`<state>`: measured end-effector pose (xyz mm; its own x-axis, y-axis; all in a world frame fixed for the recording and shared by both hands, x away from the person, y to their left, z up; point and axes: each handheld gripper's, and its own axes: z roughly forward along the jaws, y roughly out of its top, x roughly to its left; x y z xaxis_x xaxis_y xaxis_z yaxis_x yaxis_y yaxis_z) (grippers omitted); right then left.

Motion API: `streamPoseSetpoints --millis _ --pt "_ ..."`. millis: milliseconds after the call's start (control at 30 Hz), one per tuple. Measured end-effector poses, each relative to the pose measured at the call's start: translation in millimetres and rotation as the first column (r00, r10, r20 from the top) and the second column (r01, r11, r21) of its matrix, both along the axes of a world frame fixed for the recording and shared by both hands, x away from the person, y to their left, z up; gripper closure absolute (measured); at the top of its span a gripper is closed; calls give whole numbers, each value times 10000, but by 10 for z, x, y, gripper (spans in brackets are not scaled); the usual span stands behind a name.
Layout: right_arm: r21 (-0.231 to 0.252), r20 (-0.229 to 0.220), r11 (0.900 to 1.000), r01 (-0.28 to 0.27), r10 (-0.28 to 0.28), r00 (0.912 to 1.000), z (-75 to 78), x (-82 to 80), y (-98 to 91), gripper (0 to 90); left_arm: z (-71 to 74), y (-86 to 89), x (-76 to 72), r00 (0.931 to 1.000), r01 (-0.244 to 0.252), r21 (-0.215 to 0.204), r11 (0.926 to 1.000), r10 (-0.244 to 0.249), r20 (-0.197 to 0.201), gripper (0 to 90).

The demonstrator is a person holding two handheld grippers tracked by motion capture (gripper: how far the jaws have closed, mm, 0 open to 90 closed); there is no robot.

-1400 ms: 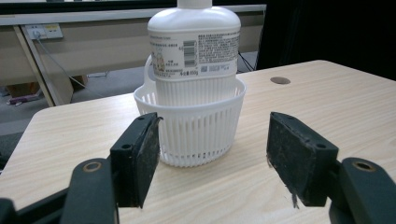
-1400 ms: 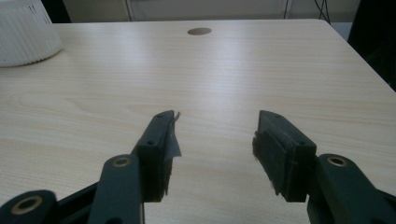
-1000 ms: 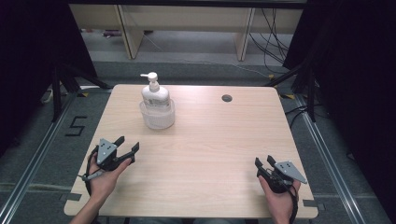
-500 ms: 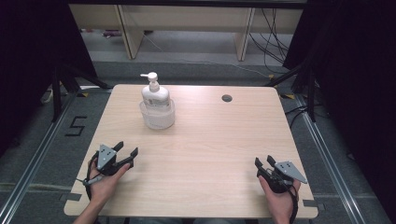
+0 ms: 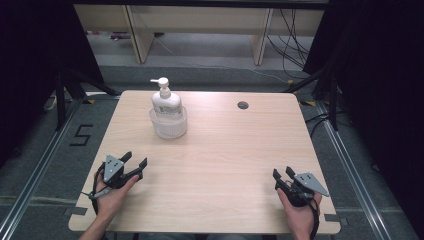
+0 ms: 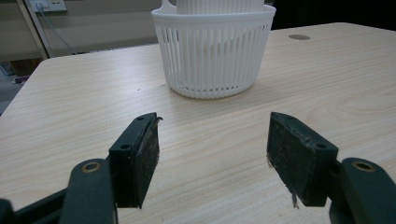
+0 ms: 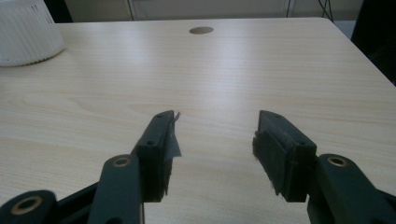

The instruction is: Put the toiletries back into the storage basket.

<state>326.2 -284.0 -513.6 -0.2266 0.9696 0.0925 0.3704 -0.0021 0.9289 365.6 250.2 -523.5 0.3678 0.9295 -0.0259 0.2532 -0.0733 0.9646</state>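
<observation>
L gripper [image 5: 136,162] jaws wide apart, nothing btwn | R gripper [image 5: 279,173] same, empty | both low over table [image 5: 225,145]

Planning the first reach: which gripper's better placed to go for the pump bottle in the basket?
Probably left. The left gripper is open on the white basket's side, facing it. The right gripper sits at the opposite near corner.

Matt wood-grain table [image 5: 225,150], ribbed plastic basket [image 6: 212,51]

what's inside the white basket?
A white pump bottle stands upright inside the white slatted basket; its pump head rises above the rim. The basket wall hides the bottle's base, so whether anything else lies under or beside it cannot be told.
</observation>
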Motion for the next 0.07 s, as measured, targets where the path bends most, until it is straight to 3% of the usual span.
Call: streamPoseSetpoints --millis 67 --pt "-52 -33 9999 118 -118 9999 1 0 2 483 2 1 -1 10000 -16 0 10000 16 -31 336"
